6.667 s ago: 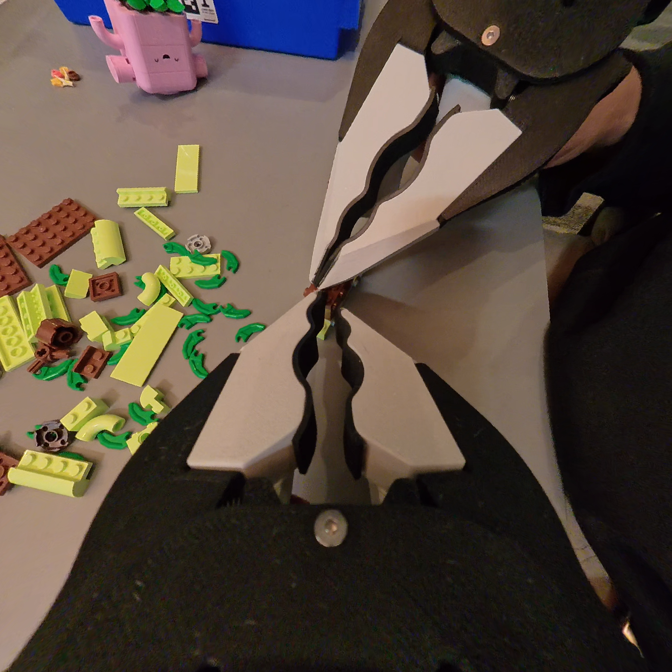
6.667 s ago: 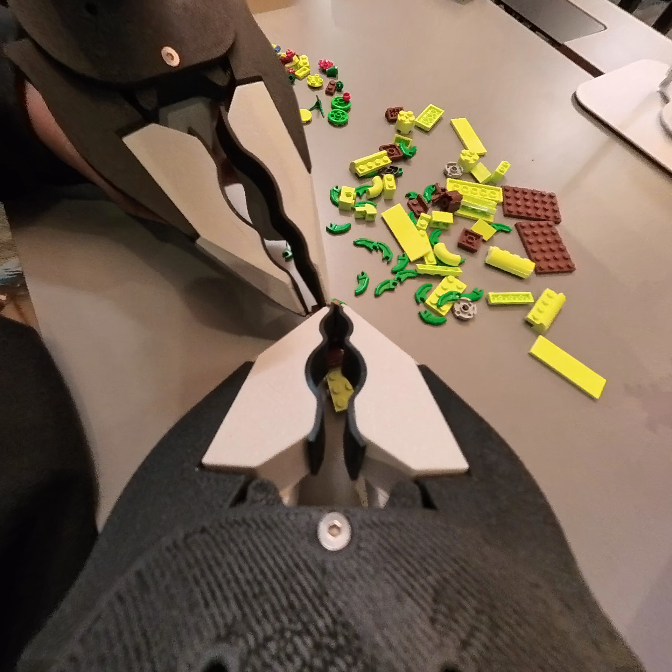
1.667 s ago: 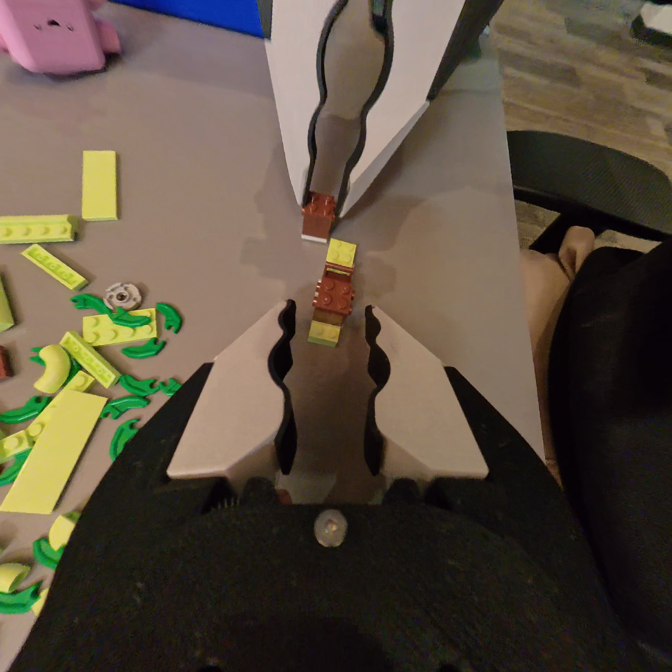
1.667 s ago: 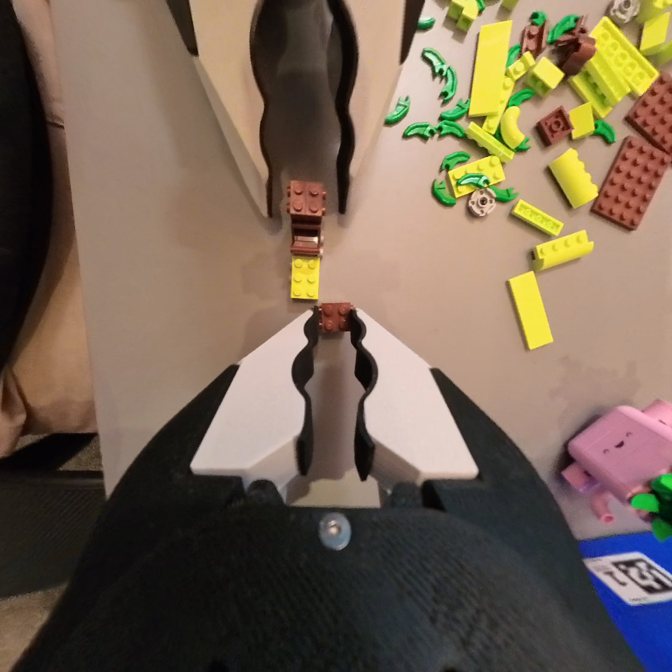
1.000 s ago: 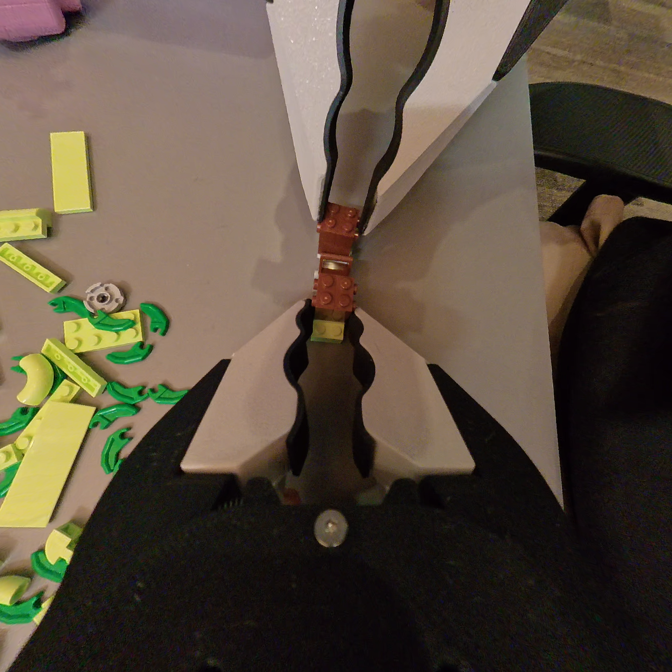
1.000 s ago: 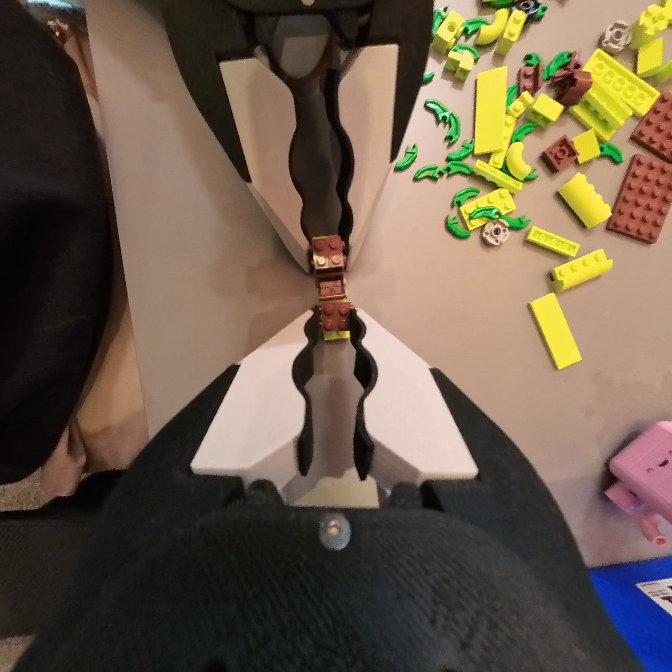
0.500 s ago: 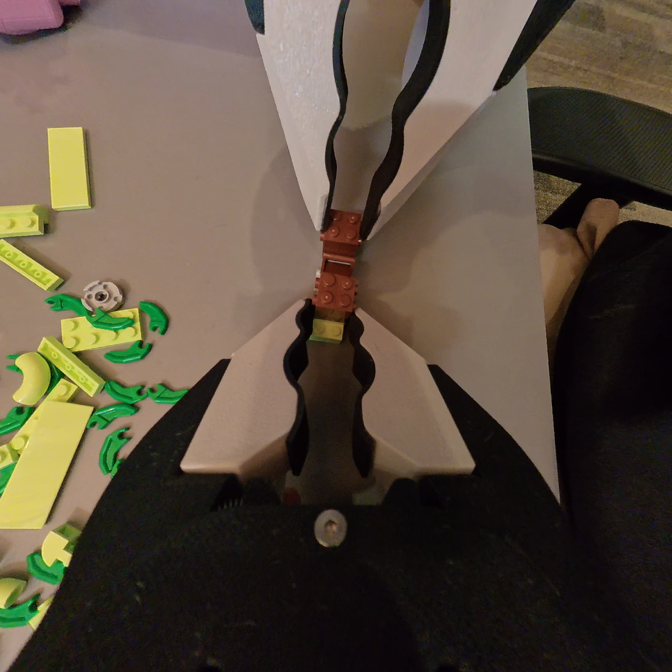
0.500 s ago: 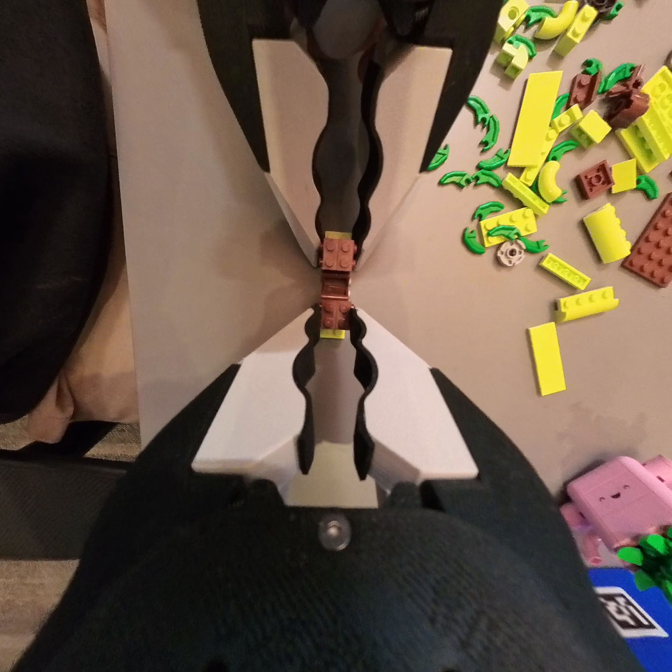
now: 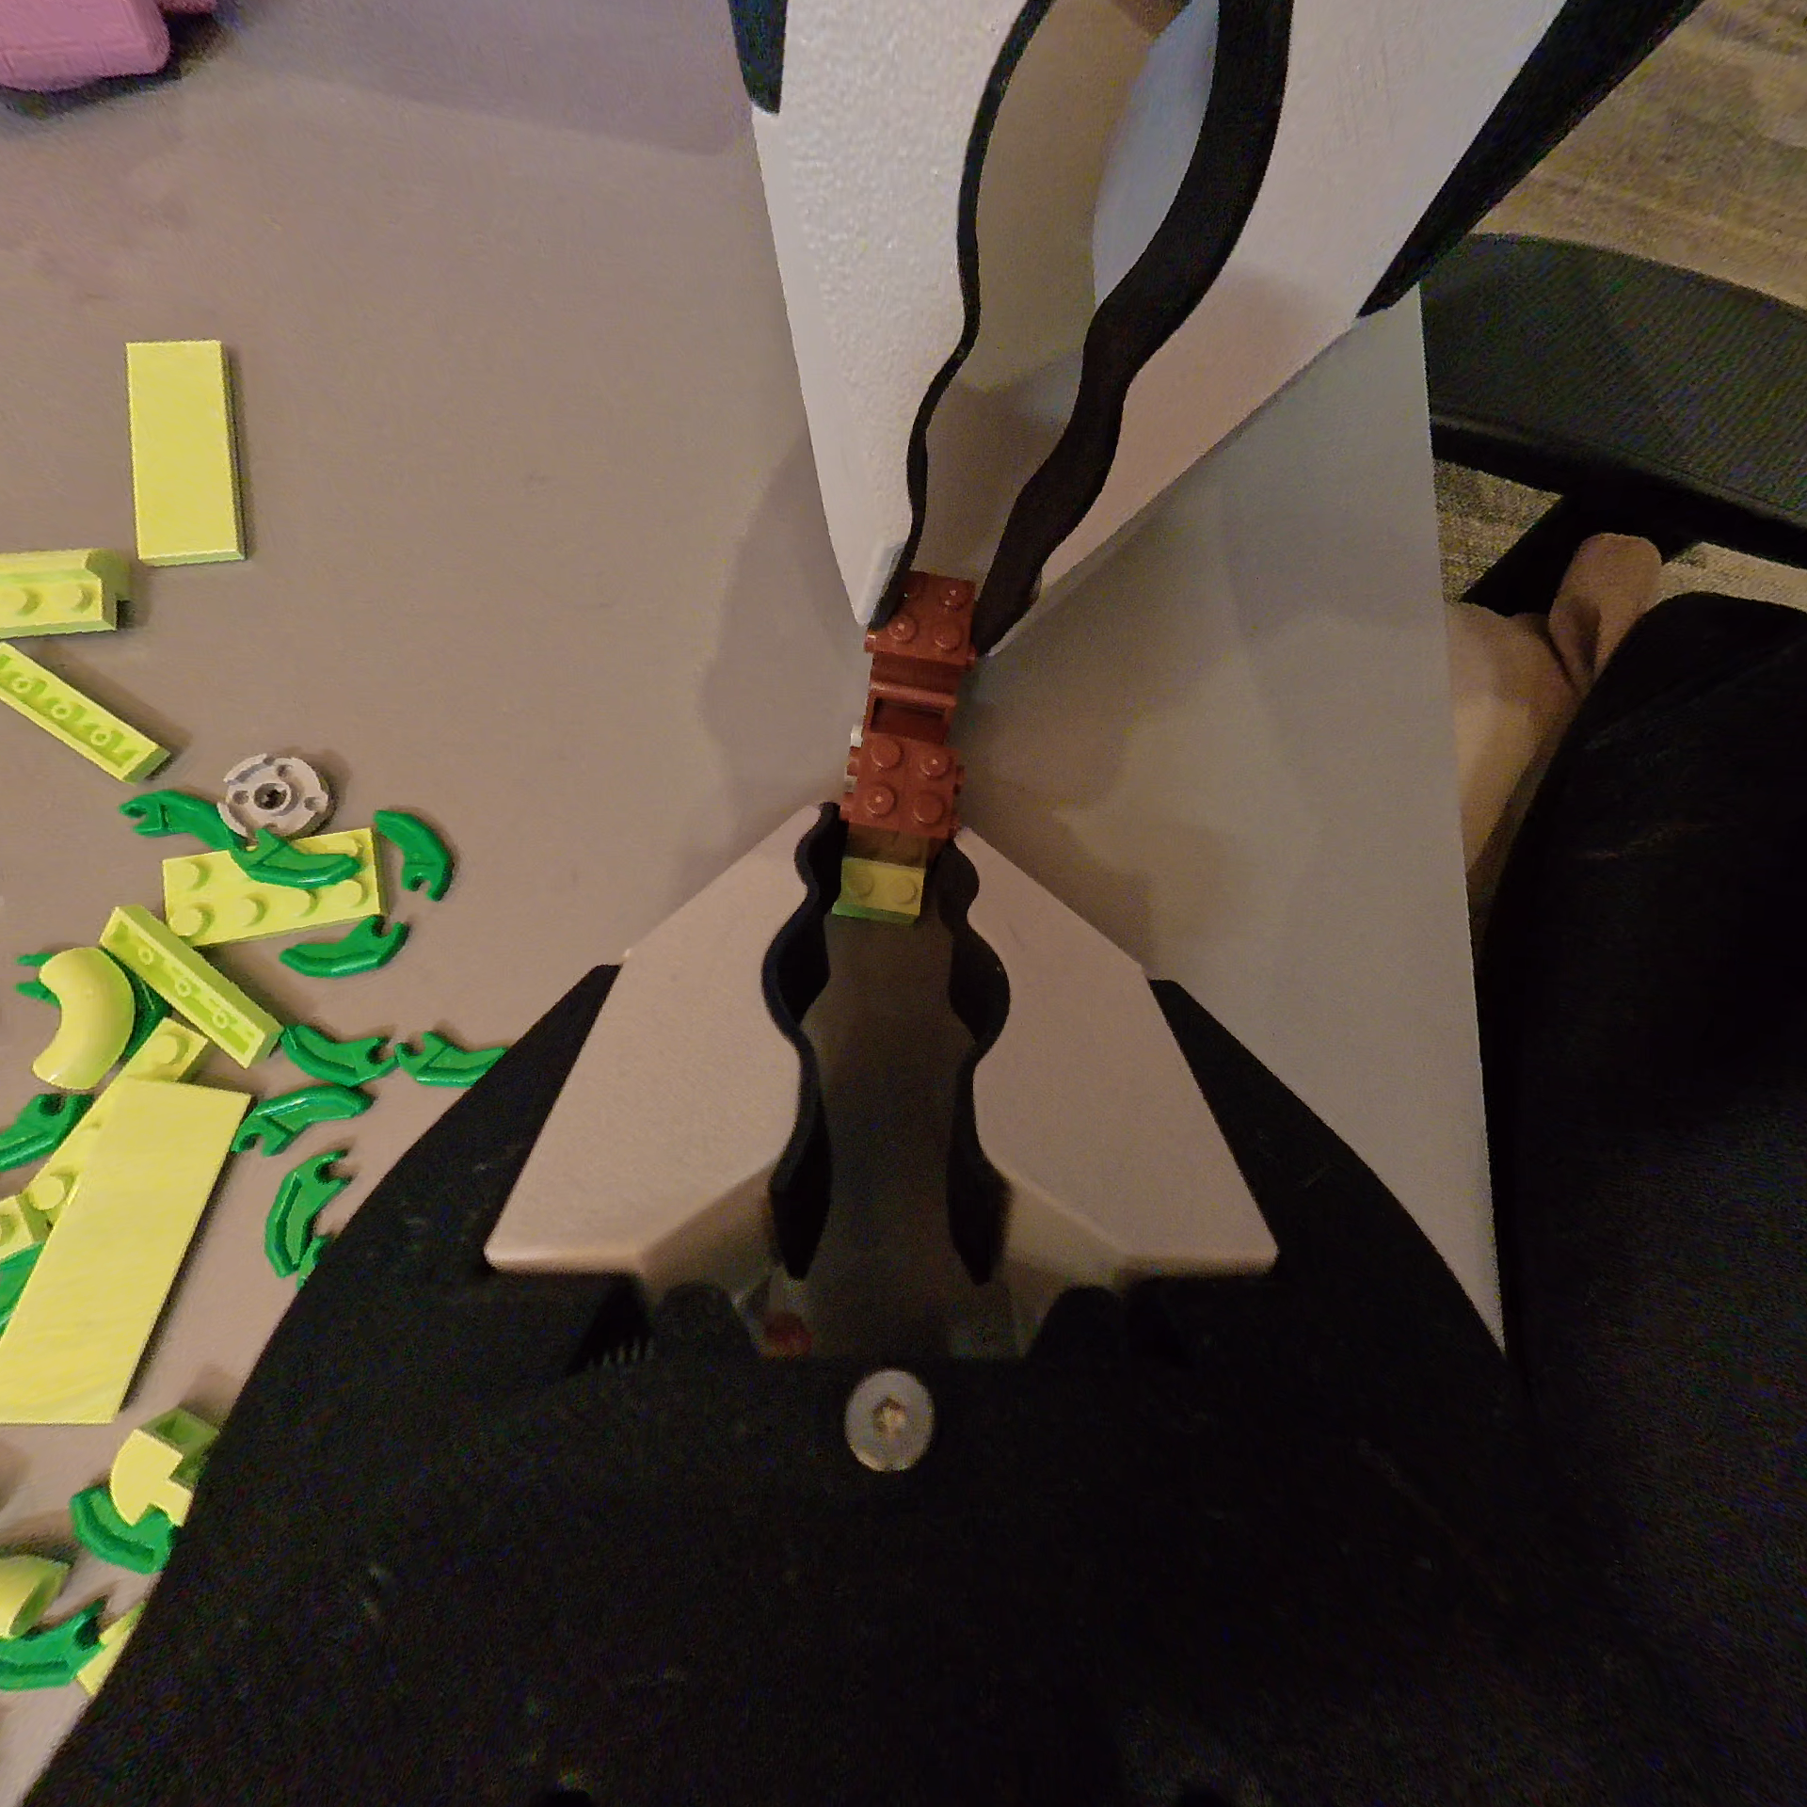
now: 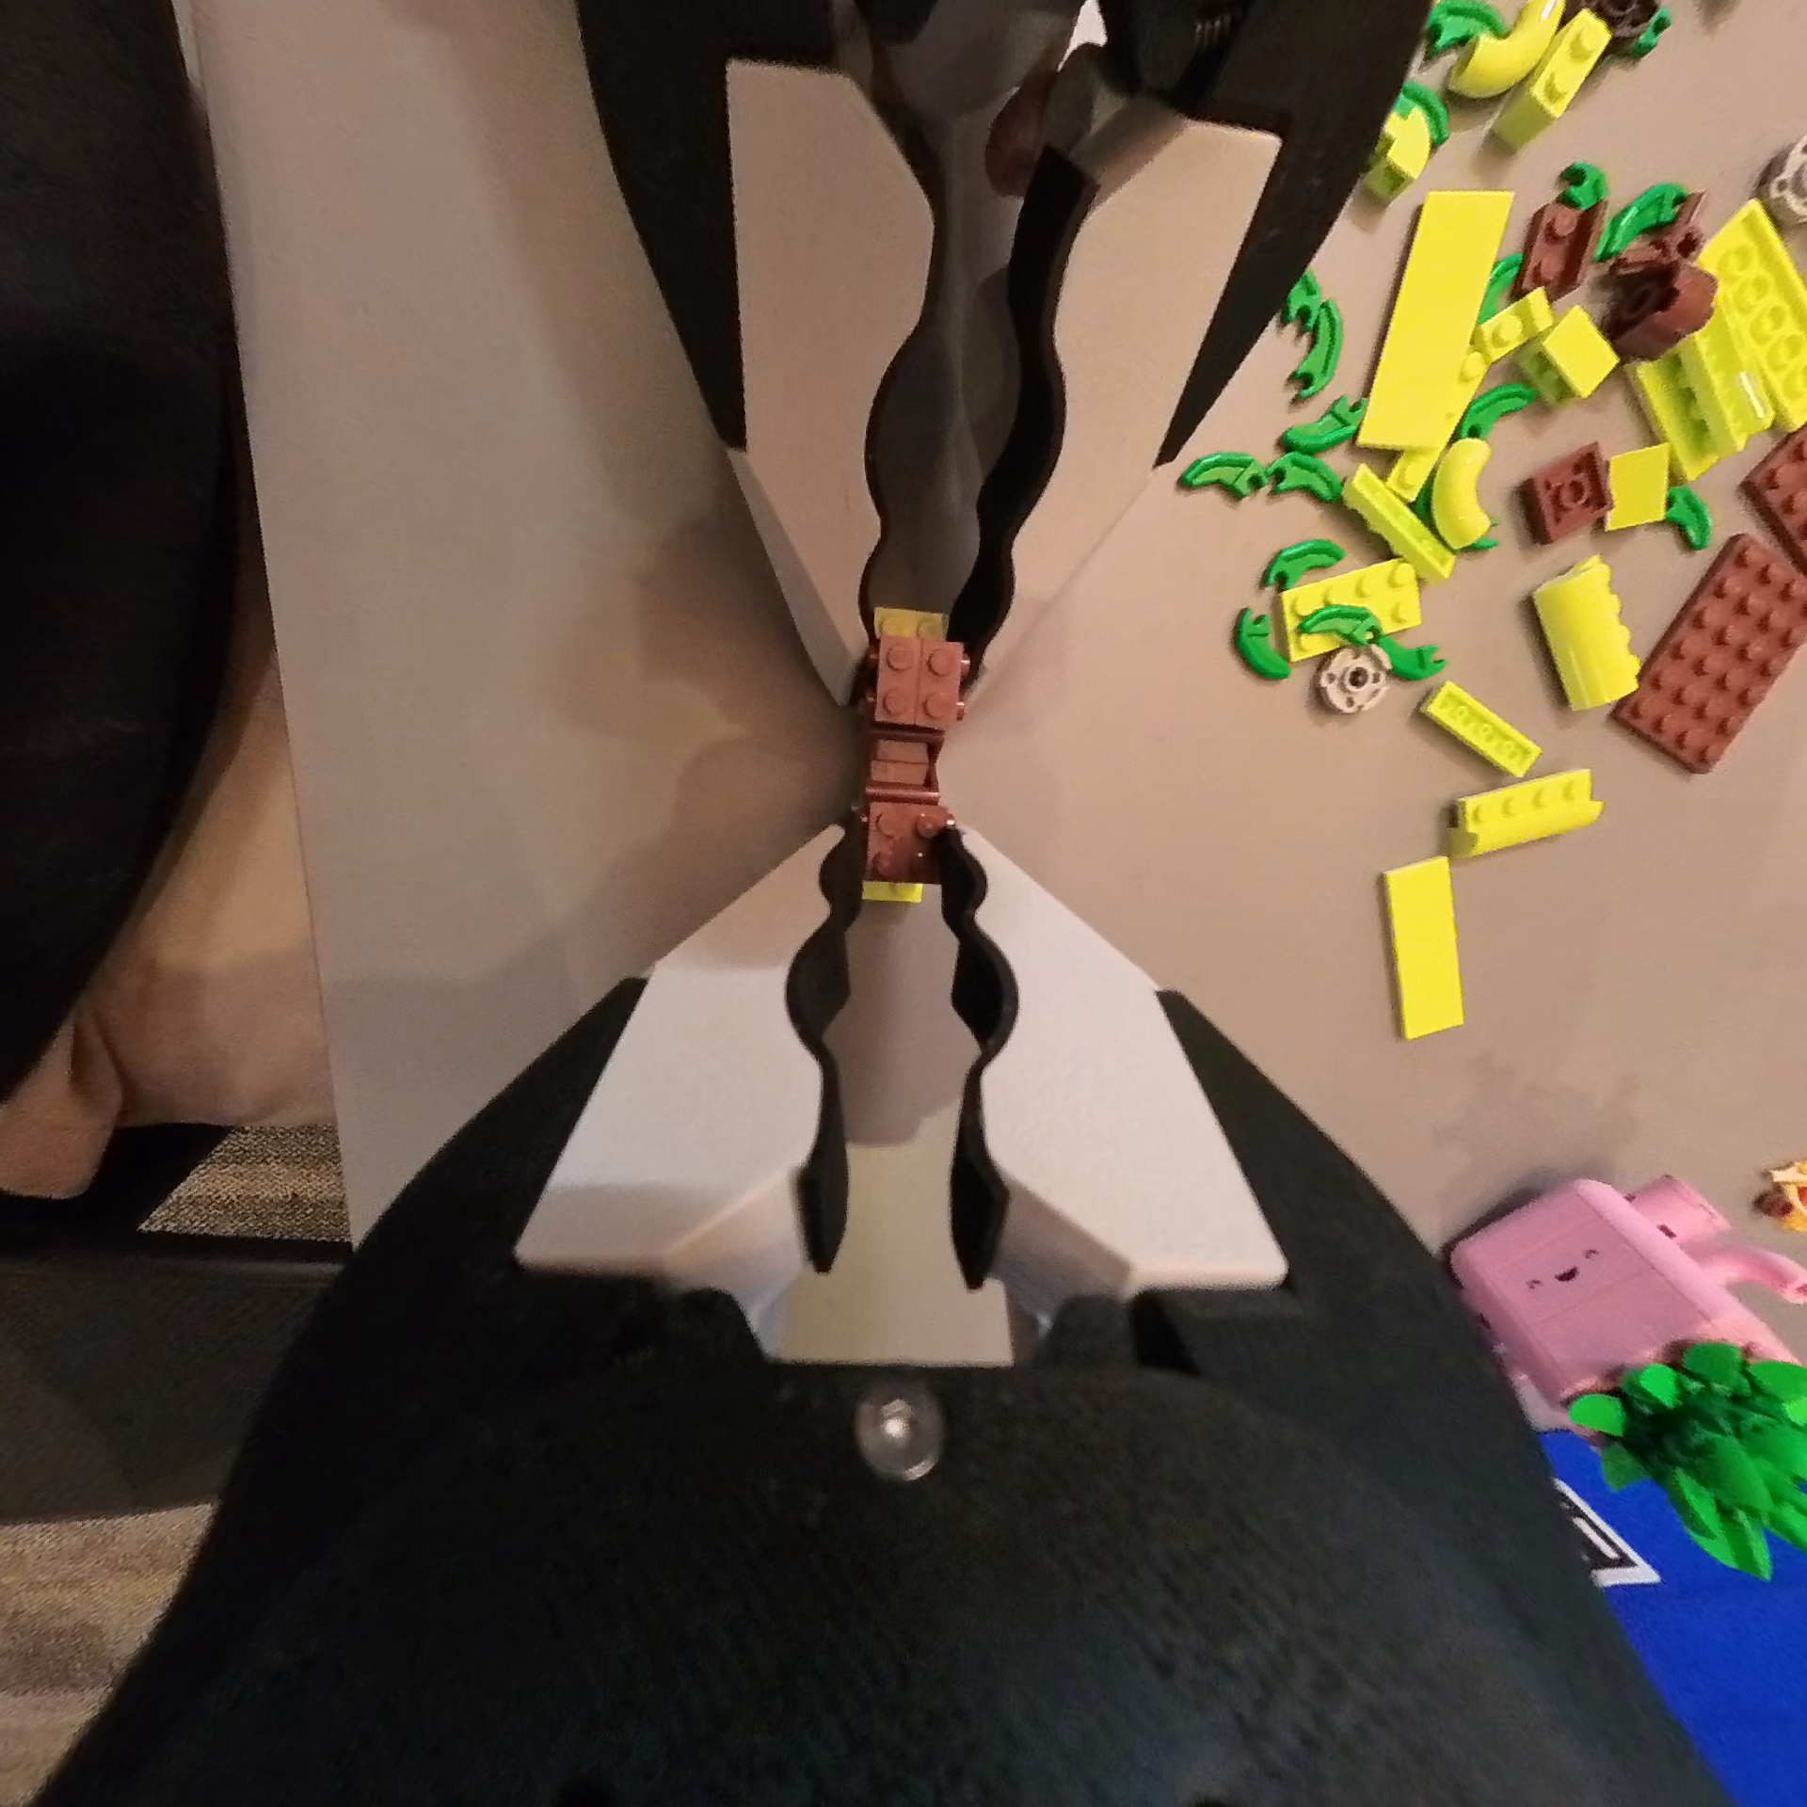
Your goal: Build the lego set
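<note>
1. Only the right wrist view shows the pink figure and the blue bin at near right; the left wrist view shows just a sliver of pink at far left.
2. The brown assembly — studded plates on lime plates, jointed in the middle — hangs above the grey table, beside its edge.
3. The left gripper clenches one end, the right gripper the other — wavy black pads on pale wedge fingers.
4. Loose lime and green pieces lie well apart to the left.

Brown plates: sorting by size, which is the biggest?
The studded brown plate lying loose at the pile's edge; the other brown pieces are far smaller.
</note>
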Demonstrator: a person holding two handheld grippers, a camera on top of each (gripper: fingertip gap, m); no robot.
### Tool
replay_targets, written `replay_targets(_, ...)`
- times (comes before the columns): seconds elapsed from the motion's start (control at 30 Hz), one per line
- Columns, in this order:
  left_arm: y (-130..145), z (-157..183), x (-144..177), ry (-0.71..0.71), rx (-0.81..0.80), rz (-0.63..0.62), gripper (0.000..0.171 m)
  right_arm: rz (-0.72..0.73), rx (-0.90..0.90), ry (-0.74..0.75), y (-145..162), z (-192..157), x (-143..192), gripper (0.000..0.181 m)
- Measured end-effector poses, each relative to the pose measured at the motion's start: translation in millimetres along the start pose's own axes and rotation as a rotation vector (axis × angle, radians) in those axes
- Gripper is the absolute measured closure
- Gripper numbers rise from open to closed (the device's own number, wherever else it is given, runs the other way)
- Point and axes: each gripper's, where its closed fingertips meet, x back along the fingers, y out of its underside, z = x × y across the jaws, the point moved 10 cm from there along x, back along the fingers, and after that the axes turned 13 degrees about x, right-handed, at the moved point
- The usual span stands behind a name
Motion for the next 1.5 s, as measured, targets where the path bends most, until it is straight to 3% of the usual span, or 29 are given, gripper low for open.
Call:
replay_targets(0.43, -0.1, 0.3, 0.1, -0.001, -0.001, 0.0, 0.155, 0.015, -0.004, 0.068, 0.2, -6.2, -0.9, 0.166)
replay_targets(0.53, -0.3, -1.2, 0.9, -0.005, 0.014, 0.005, 0.156, 0.123, -0.09, 0.066, -1.3, -7.4, 1.4, 0.131)
replay_targets(0.6, -0.4, -3.0, 2.9, 0.014, 0.041, 0.017, 0.156, 0.253, -0.137, 0.115, -1.5, -8.8, 13.4, 0.124)
replay_targets(0.67, -0.1, -5.7, 7.3, 0.07, 0.097, 0.047, 0.156, 0.305, -0.12, 0.231, 0.4, -13.1, 26.8, 0.121)
replay_targets(0.8, 1.8, -20.0, 18.7, 0.331, 0.39, 0.15, 0.156, 0.213, 0.058, 0.512, -1.7, -33.1, 37.8, 0.122)
replay_targets(0.87, 4.2, -29.4, 22.8, 0.456, 0.533, 0.197, 0.156, 0.167, 0.138, 0.579, -5.1, -42.3, 33.5, 0.126)
replay_targets(0.97, 6.4, -37.8, 30.4, 0.544, 0.626, 0.262, 0.157, 0.116, 0.156, 0.603, -5.9, -46.1, 22.4, 0.118)
replay_targets(1.13, 2.6, -30.8, 40.6, 0.644, 0.617, 0.258, 0.157, 0.107, 0.157, 0.626, -7.1, -39.8, 18.8, 0.107)
replay_targets(1.5, 5.1, -16.8, 42.9, 0.977, 0.635, 0.236, 0.157, 0.234, 0.277, 0.565, -29.3, -41.1, 37.7, 0.135)
